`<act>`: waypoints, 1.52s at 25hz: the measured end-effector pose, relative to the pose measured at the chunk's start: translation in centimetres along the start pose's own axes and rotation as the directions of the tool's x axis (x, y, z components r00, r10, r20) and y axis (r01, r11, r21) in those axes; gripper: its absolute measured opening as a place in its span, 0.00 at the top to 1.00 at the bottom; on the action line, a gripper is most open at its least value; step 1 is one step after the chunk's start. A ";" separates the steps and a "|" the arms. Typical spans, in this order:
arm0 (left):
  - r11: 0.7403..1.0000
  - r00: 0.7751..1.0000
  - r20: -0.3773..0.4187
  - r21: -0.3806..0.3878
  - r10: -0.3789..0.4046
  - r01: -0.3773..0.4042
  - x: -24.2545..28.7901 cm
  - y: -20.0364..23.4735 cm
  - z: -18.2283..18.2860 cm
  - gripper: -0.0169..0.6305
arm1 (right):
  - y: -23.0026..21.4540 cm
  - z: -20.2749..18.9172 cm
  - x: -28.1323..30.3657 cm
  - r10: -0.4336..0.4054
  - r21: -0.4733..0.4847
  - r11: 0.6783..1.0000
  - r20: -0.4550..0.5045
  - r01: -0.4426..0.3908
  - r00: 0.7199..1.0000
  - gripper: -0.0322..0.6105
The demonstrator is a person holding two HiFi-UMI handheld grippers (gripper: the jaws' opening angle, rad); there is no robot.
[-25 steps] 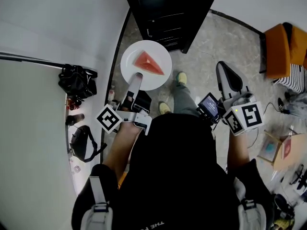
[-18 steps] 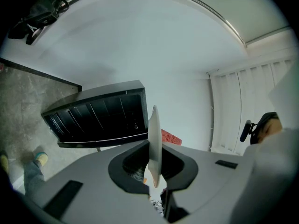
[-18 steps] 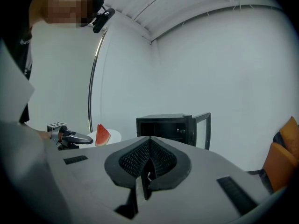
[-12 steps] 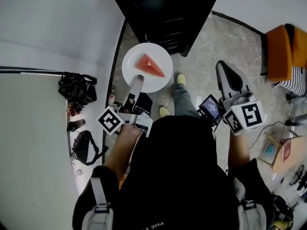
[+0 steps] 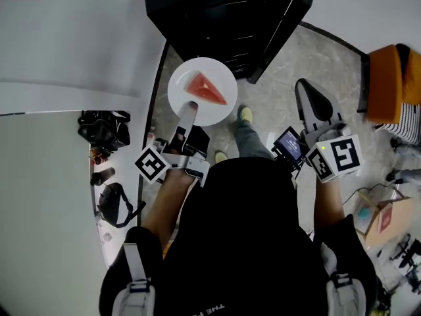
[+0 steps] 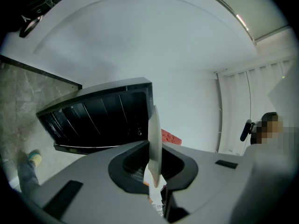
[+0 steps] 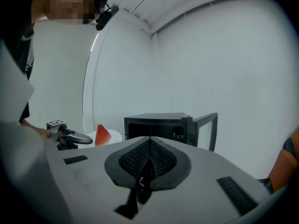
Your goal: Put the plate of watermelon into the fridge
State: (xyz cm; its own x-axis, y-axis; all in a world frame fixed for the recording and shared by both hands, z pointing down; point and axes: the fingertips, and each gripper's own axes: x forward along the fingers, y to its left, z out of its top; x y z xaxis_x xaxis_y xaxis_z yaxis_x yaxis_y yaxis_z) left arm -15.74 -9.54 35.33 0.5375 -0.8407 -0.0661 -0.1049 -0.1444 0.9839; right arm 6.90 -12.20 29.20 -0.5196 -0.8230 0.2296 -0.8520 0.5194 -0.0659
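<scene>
Two grippers are showing in the head view. The left gripper [image 5: 189, 107] is clamping the near rim of a white plate [image 5: 181, 84], and a wedge of watermelon [image 5: 205, 89] is lying on the plate just ahead of its jaws. The black fridge [image 5: 223, 18] is standing beyond the plate, further ahead of that gripper and apart from the plate.

The left gripper view is adding what the head view cannot give. There the plate is standing edge-on between the two jaws, pinched tight, with the red wedge peeking out to one side of it and the dark fridge filling the space behind.

The right gripper [image 5: 306, 97] is hanging out to the person's right, well apart from the plate. Its own view is showing the jaws pressed together with nothing between them. That view alone is showing the fridge door [image 7: 206, 125] swung open, and the plate off to the gripper's left. The fridge interior is reading too dark to tell, possibly shelved.
</scene>
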 end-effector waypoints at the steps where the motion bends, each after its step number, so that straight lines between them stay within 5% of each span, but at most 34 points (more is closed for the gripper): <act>1: 1.000 1.000 0.001 -0.001 0.002 -0.002 0.6 0.1 0.2 0.92 | -0.6 0.1 0.5 0.002 0.000 1.000 -0.002 -0.002 1.000 0.93; 38: 0.998 0.996 0.057 -0.009 0.069 -0.069 13.3 2.3 2.9 0.92 | -10.1 1.8 12.0 0.143 0.018 0.990 -0.029 -0.143 0.989 0.93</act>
State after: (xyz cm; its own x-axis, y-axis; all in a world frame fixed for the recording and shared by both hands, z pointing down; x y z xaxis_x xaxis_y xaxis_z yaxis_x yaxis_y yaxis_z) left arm -11.26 -22.59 36.23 0.4804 -0.8770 -0.0069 -0.1338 -0.0811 0.9877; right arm 9.20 -27.73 30.83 -0.6342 -0.7332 0.2454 -0.7700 0.6275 -0.1151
